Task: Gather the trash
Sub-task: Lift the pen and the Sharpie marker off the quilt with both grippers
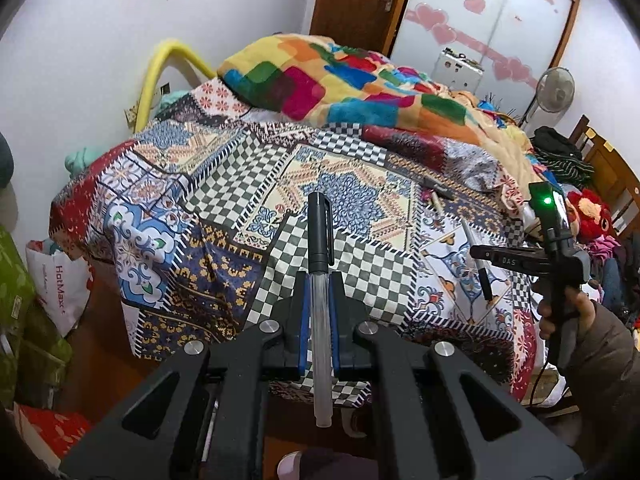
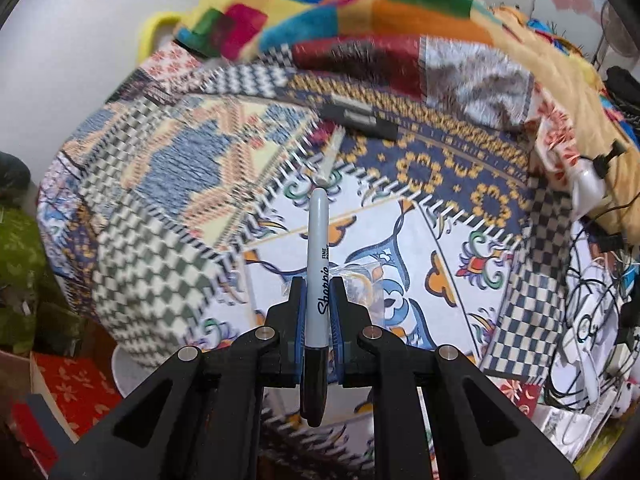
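Above the patterned bedspread (image 1: 224,184), both jaws are clamped: left on a capped pen (image 1: 320,280), right on a marker (image 2: 318,280).

Patchwork-covered bed (image 1: 224,184), white walls (image 1: 80,40)

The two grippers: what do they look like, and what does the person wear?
Each gripper, left and right, is matte black with angular arms, silver round pivot pins and blue finger pads. In the left wrist view, the right gripper shows a black handle, white letters "DAS", a green light and a thin black cable. The sleeve is dark brown.
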